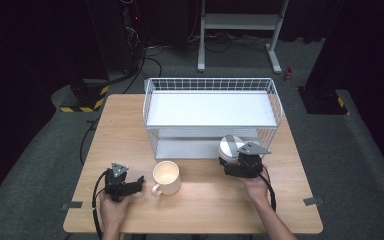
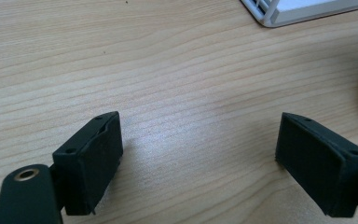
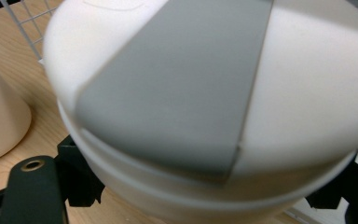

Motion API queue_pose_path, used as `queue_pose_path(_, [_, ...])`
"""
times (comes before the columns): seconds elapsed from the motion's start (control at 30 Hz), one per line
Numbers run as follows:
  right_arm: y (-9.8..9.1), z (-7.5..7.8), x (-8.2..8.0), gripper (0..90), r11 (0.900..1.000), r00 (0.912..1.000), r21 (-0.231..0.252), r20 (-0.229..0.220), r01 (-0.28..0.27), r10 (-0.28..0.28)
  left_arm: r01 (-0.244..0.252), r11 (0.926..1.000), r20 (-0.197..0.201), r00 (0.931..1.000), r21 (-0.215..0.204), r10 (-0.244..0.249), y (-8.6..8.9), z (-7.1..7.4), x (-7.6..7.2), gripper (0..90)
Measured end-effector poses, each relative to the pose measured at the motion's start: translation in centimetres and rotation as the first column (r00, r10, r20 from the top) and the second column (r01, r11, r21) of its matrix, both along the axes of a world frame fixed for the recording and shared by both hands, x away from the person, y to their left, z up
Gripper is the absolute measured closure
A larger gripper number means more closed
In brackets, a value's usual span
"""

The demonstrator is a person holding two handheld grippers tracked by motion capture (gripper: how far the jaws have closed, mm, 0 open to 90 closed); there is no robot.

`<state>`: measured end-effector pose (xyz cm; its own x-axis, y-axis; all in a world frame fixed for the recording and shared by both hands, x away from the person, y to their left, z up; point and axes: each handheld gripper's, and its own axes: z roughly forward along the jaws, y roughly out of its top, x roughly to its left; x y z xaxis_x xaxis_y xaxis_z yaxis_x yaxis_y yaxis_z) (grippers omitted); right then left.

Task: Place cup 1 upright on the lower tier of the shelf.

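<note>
The right gripper (image 1: 234, 159) holds a round white container with a grey stripe across its lid (image 1: 229, 146), its jaws spread wide around the container's sides; in the right gripper view the container (image 3: 205, 107) sits directly between the two black jaws, which show at either side of its base. Taking the white wire shelf rack (image 1: 150, 107) as the landmark, the container hangs just in front of the rack's lower tier, toward the rack's right front corner. The open front of that tier lies straight ahead of the gripper, away from the person, so the likely next move is a short push forward along the gripper's own pointing direction. Whether the container clears the lower shelf's edge and the upper shelf above it cannot be judged from these pictures.

The container is squat and round, so it has no long axis to line up; what matters is keeping its lid level and its path between the rack's front posts.

The left gripper (image 1: 136, 184) rests low on the wooden table (image 1: 130, 115), well in front of the rack's left front corner, jaws wide apart with nothing but bare wood between them. A cream mug (image 1: 166, 177) stands just beside it, in front of the rack and to the left of the container. The right hand is plainly the nearer one to the rack.
</note>
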<state>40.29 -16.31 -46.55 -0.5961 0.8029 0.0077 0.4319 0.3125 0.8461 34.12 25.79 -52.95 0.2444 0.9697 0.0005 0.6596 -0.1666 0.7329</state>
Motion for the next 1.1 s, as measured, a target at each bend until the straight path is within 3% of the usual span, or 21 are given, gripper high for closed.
queue_pose_path(0.53, [-0.7,-0.6,2.5,18.4,0.9963,0.9955,-0.001,-0.040,0.086,-0.086,-0.001,1.0000,0.003,1.0000,0.002,0.001,0.1,0.0,0.0,15.6])
queue_pose_path(1.1, [-0.8,-1.3,3.9,18.4,0.9905,0.9902,-0.008,-0.027,0.137,-0.137,-0.001,1.0000,0.001,1.0000,0.002,0.001,0.1,0.0,0.0,15.6])
